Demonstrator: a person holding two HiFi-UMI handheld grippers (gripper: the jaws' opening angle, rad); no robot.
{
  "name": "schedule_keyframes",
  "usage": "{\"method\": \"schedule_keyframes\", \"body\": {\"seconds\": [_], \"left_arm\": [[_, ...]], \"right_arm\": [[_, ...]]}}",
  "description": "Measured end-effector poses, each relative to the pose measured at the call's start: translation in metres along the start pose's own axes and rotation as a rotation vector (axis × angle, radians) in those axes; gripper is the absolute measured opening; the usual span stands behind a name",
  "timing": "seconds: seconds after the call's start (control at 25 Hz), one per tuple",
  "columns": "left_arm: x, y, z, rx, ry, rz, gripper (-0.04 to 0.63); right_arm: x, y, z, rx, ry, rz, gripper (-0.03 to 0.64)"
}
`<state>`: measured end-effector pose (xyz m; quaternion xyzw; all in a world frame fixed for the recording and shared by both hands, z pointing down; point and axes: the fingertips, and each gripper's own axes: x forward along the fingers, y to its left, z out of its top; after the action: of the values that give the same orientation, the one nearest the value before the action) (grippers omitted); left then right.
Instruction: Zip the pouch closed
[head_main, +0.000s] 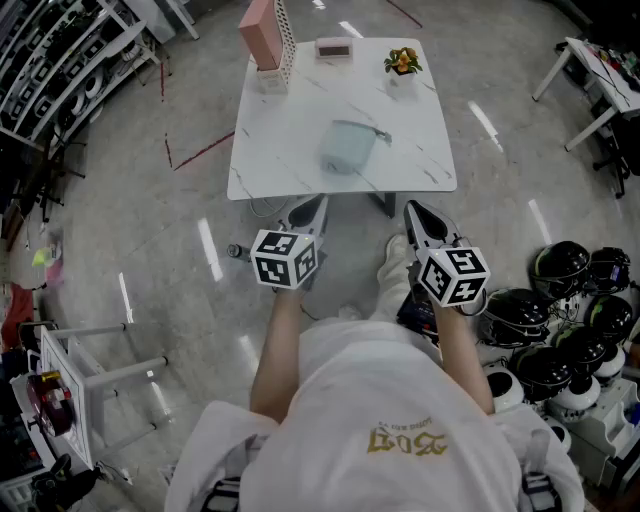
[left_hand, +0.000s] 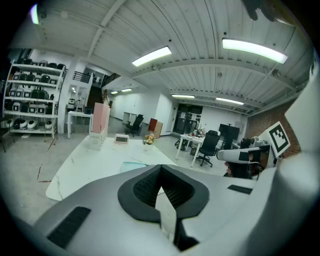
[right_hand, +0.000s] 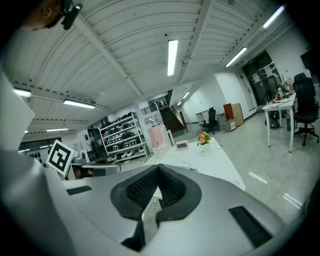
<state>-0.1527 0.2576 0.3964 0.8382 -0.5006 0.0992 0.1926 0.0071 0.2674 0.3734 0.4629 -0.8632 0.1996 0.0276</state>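
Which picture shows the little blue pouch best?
The head view: the whole pouch lies in plain sight on the table. Both gripper views show only a sliver of it, low beyond their own jaws.

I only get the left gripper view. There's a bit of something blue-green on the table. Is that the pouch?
Observer: Yes. The head view shows the whole pouch. It lies near the middle of the table, and nothing touches it.
Operator: Is the other gripper holding something?
Observer: No. The right gripper view shows the right gripper shut, with nothing between its jaws.
Operator: Are we at the table?
Observer: Not yet. In the head view the left gripper and the right gripper are both short of the table's near edge.
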Motion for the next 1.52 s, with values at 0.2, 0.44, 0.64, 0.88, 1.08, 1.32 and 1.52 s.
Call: {"method": "schedule_keyframes", "body": {"seconds": [0.2,0.44,0.64,0.88,1.08,1.32,1.52], "left_arm": [[-0.006,0.012,0.0,-0.057,-0.029,0.008,0.017],[-0.012,0.019,0.007,-0.108,-0.088,0.018,0.018],[-0.018,0.01,0.026,-0.232,-0.2,-0.074,0.2],[-0.004,0.007,0.024,-0.283,-0.198,-0.101,0.199],[0.029,0.009,0.023,-0.282,-0.17,-0.097,0.196],[0.077,0.032,0.027,-0.268,-0.104,-0.058,0.172],[0.138,0.058,0.043,-0.292,-0.071,-0.019,0.17]], "right_arm": [[0.004,0.008,-0.002,-0.026,0.02,0.012,0.011],[0.008,0.011,-0.002,0.018,0.012,0.014,0.012],[0.002,0.016,-0.001,0.131,-0.008,0.064,0.129],[-0.007,0.011,-0.005,0.139,0.022,0.03,0.132],[0.006,-0.019,-0.008,0.177,0.045,0.007,0.132],[0.053,-0.052,-0.005,0.209,0.096,0.041,0.13],[0.116,-0.1,0.006,0.217,0.149,0.071,0.13]]}}
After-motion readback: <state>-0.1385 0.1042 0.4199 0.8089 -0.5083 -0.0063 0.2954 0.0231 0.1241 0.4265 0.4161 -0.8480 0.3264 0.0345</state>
